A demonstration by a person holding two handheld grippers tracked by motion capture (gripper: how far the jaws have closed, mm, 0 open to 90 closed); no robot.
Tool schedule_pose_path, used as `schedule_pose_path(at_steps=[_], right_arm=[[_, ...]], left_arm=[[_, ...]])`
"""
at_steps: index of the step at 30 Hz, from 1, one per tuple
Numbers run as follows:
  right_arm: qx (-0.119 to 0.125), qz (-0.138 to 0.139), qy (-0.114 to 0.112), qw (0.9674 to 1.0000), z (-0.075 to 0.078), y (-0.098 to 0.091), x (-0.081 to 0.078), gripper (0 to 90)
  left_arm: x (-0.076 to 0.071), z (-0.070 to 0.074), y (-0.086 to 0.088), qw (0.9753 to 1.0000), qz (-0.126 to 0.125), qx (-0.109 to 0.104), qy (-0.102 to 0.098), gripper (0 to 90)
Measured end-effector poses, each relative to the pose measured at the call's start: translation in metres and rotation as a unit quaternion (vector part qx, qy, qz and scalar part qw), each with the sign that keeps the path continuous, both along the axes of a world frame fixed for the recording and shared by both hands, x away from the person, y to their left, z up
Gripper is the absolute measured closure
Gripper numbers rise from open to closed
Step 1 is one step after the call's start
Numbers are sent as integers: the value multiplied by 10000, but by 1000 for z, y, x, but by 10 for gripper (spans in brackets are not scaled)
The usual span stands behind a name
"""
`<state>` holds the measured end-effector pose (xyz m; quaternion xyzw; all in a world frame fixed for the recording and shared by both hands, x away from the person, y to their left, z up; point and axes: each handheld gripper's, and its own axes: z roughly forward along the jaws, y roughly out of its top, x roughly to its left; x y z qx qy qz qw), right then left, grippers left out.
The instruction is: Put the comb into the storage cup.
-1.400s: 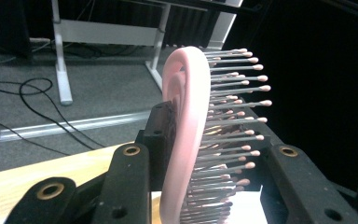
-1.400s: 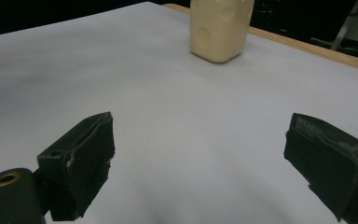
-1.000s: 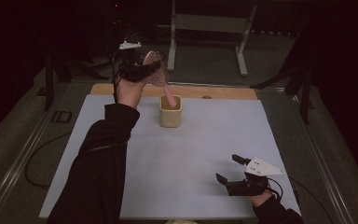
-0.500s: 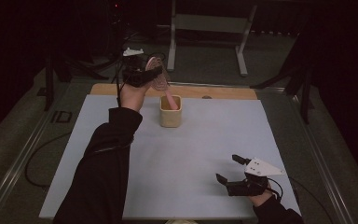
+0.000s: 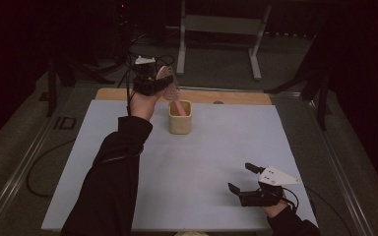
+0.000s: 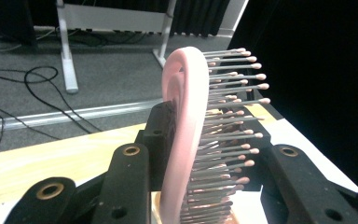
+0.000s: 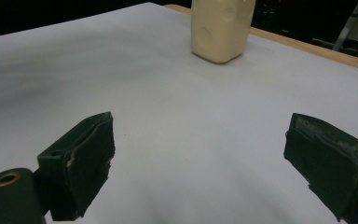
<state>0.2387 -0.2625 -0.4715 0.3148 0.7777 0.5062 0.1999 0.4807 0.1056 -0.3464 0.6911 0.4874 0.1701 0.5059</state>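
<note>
Left gripper (image 5: 160, 84) jaws clamped the pink plastic bristle hairbrush (image 6: 189, 135) by its head, handle angled into the cream plastic cup (image 5: 180, 118) for stowing; right gripper (image 5: 248, 183) rested wide, empty, on bench (image 5: 211, 157).

Pink hairbrush (image 6: 186, 135) clamped head-up in your left gripper (image 5: 158, 84), bristles sideways, handle angling down into the cream cup (image 5: 180, 118) just below and beside it.
</note>
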Motion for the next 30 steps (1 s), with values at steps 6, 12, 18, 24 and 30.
schedule_pose_path(at_steps=[6,12,18,24,30], right_arm=[[-2,-13,9,10000,-1,-1,0,84],[-6,-18,1,10000,0,0,0,84],[-8,-24,19,10000,-1,0,0,84],[-15,-22,22,10000,-1,0,0,84],[-13,-32,1,10000,0,-1,0,84]], left_arm=[[2,-7,0,10000,-27,-33,48,652],[4,-14,1,9998,-37,-117,124,652],[6,-21,1,9997,-29,-132,210,652],[7,-28,1,9994,-38,-196,284,652],[9,-35,1,9992,-35,-220,333,652]])
